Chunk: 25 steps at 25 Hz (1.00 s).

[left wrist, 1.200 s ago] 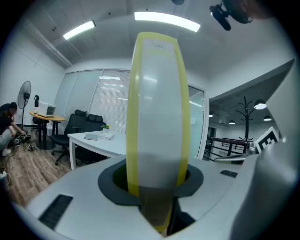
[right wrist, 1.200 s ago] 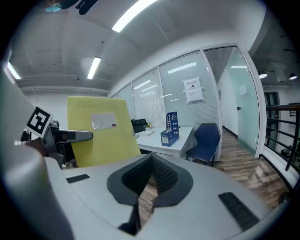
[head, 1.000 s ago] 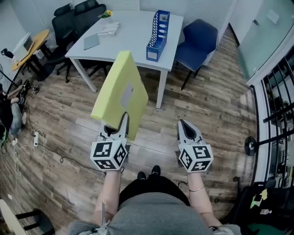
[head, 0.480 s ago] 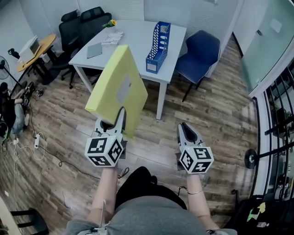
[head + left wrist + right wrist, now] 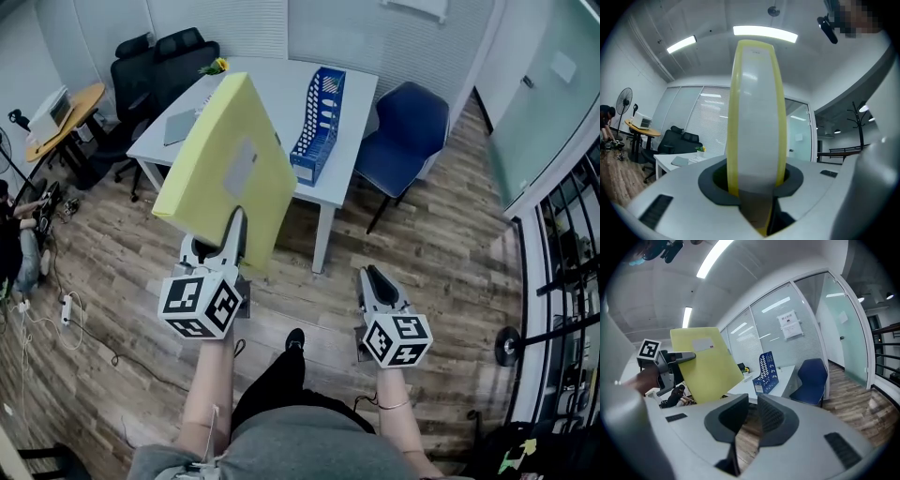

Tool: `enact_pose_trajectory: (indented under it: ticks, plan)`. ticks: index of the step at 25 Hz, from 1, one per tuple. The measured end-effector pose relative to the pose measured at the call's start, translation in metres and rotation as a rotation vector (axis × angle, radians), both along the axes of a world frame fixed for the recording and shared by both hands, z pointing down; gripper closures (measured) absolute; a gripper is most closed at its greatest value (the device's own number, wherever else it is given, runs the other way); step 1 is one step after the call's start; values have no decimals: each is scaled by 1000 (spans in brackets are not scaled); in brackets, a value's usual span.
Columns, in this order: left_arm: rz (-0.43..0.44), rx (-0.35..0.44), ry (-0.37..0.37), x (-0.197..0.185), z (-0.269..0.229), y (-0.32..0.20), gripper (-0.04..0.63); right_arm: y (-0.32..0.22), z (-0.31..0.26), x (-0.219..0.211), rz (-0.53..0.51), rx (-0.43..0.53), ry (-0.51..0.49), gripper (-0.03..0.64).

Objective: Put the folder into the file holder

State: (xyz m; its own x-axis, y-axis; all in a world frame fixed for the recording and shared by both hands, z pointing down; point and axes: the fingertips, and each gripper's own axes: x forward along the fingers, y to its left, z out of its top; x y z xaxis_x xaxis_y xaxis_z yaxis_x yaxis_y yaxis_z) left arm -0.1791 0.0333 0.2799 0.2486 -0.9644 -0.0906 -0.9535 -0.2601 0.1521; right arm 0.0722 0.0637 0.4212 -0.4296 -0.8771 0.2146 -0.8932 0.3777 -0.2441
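A broad yellow folder (image 5: 225, 178) with a pale label stands on edge, tilted up and away from me, and my left gripper (image 5: 232, 230) is shut on its lower edge. In the left gripper view the folder's spine (image 5: 757, 117) fills the gap between the jaws of the left gripper (image 5: 757, 187). The blue perforated file holder (image 5: 319, 122) stands upright on the white table (image 5: 272, 89), just right of the folder's top. My right gripper (image 5: 370, 277) hangs shut and holds nothing, low at the right over the floor. The right gripper view shows the folder (image 5: 705, 364) and the file holder (image 5: 766, 373) beyond the right gripper (image 5: 750, 416).
A blue chair (image 5: 403, 131) stands at the table's right end, and black office chairs (image 5: 155, 66) at its left. A grey notebook (image 5: 178, 127) and papers lie on the table. A round side table (image 5: 61, 117) and cables are at far left; a glass wall runs along the right.
I have stepped toward the table, which now sits closer. The left gripper has risen and gone forward with the folder; the right gripper has moved forward too.
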Motion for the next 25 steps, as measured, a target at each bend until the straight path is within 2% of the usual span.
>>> enact_pose_trajectory:
  ticks: [12, 20, 25]
  plan:
    - [69, 118, 63, -13, -59, -143, 443, -120, -10, -12, 62, -13, 0, 563]
    - [115, 160, 100, -1, -77, -198, 443, -157, -3, -19, 89, -47, 2, 565]
    - [132, 186, 78, 14, -86, -226, 446, -175, 1, -16, 93, -62, 10, 566]
